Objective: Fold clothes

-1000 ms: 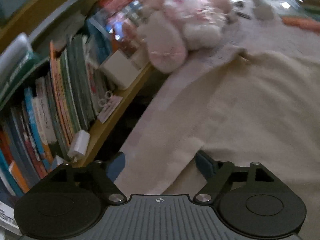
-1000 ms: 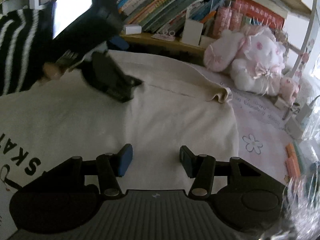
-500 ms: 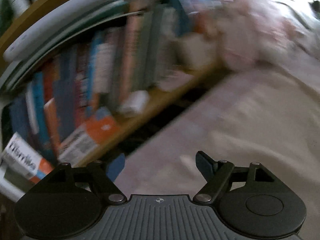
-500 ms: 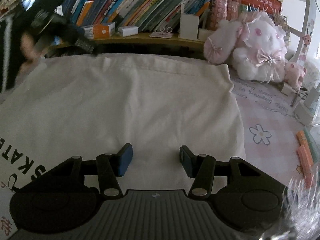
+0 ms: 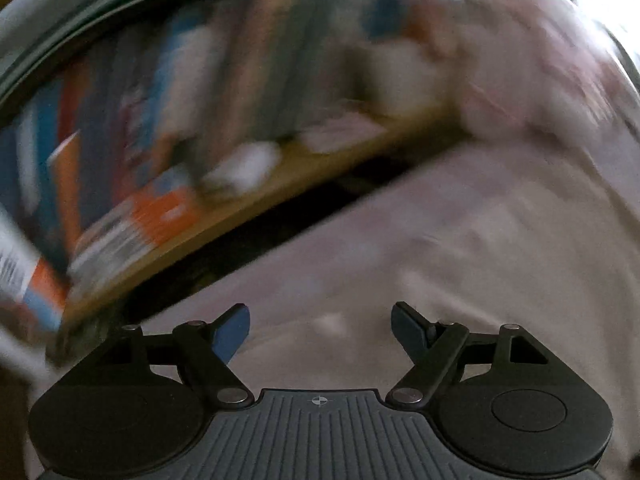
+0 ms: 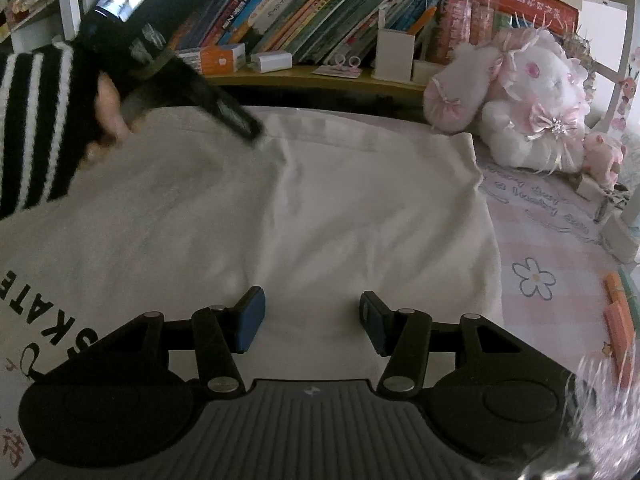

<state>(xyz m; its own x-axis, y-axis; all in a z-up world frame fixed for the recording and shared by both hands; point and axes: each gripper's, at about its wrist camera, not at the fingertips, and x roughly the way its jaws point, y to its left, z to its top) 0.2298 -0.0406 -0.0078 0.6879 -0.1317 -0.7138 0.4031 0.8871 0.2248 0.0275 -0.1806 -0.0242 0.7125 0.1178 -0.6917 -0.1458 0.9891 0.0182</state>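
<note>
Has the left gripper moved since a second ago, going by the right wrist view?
Yes. The left gripper has gone from mid-shirt back toward the bookshelf edge.

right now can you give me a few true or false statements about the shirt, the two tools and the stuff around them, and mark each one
1. The right tool has nothing between its fingers. True.
2. The cream shirt lies spread flat with black lettering at its left edge. True.
3. The pink and white plush toy sits on top of the shirt. False: it sits off the shirt, beyond its far right corner.
4. The left tool is clamped on a fold of shirt. False: its fingers stand apart with only cloth below.
5. Books fill the shelf behind the shirt. True.
6. The arm holding the left tool wears a plain red sleeve. False: the sleeve is striped black and white.
</note>
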